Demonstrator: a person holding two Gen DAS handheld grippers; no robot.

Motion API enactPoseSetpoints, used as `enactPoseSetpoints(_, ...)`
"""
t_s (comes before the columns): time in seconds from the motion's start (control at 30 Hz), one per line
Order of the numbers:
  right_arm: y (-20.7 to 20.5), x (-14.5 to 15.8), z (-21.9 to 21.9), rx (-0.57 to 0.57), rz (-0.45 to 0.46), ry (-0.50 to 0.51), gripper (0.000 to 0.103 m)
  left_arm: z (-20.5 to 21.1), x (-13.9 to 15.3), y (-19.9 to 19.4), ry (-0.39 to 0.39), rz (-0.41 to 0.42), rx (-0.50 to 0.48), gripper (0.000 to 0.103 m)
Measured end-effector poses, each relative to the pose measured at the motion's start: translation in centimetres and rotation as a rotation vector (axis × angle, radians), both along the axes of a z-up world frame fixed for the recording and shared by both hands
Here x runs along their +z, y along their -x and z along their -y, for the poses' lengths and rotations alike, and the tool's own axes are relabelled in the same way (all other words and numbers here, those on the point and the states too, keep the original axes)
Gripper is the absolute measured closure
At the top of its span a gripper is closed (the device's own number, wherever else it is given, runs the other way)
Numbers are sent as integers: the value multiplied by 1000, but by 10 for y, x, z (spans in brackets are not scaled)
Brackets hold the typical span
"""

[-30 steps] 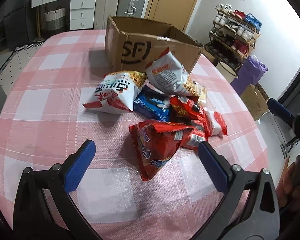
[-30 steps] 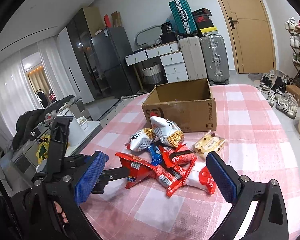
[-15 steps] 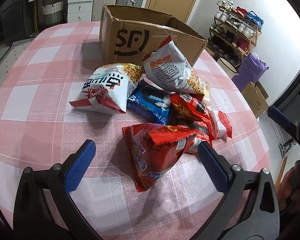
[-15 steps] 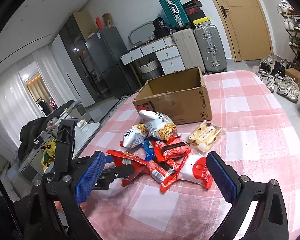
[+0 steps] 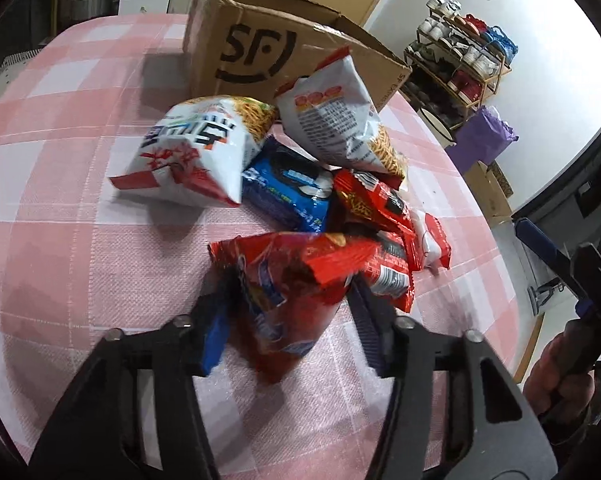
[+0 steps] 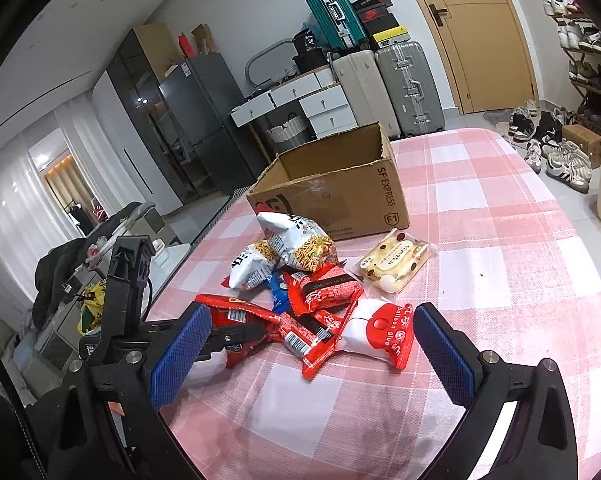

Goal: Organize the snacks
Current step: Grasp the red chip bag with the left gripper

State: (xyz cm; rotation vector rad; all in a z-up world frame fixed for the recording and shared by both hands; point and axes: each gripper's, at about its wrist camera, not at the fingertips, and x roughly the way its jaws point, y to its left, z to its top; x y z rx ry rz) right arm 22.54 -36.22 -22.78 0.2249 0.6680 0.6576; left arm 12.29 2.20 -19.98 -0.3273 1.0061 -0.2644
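I am on the first pick of the sort: my left gripper (image 5: 288, 320) is clenched on the red snack bag (image 5: 296, 280) at the near end of the pile, both blue pads pressed into its crumpled sides. The bag sits toward the near edge of the pink checked tablecloth (image 5: 60, 240), nearest me of all the packets, with the blue cookie pack (image 5: 288, 188) and the white noodle-snack bag (image 5: 196, 152) beyond it. The next move, as I judge it, calls for a clean lift clear of the pile and a carry over to the open cardboard box (image 5: 260, 56) toward the far edge — high enough to clear its wall before letting go. My left hand pitches steeply down onto the bag. My right gripper (image 6: 312, 352) hangs released, jaws wide and empty, aimed in a shallow dip at the white-and-red balloon glue packet (image 6: 380, 332) — near it, not touching.
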Motion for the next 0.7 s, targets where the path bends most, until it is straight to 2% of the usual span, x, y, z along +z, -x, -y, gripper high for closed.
enactPoseSetpoints(0.07,2,0,-2,3,4,4,1,-2,-1,-2,11,0,-5,60)
enactPoseSetpoints(0.5,5,1,-10,9,10,27,0,-4,7,-1,11,45,-1,61)
enactPoseSetpoints(0.7,5,-1,-14,19,8,41,1,-10,16,21,4,69,-5,61)
